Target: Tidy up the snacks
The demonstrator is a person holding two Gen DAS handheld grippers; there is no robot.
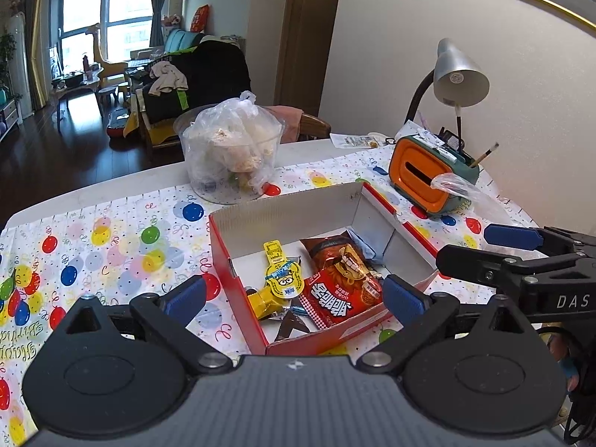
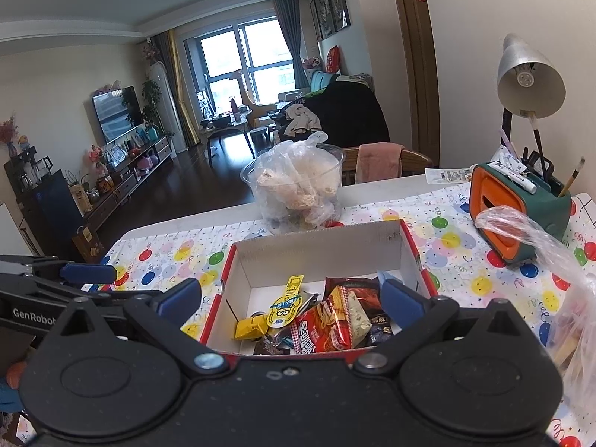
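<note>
On the balloon-print tablecloth at about nine o'clock of the left wrist view, no loose snacks are seen. The left gripper is held spread wide with nothing between its blue pads, hovering at the near edge of the red-and-white box. Behind the box, at twelve o'clock, a clear tub with a knotted plastic bag of pale snacks is stood on the cloth, apart from the box and seemingly not yet sorted.

Inside the box, at the centre of both views, several snacks are already gathered: a yellow cartoon-tagged packet, a red noodle-snack packet and a brown wrapper lying partly under it. Much of the task is therefore judged done.

The right gripper is likewise released, nothing being held between its fingers, and is poised over the box's near wall. At three o'clock of the right wrist view, an orange-and-green desk organiser is stood, and a second clear bag with contents that cannot be identified is lying at the right edge; this bag, if it holds snacks, is judged to be left over.
</note>
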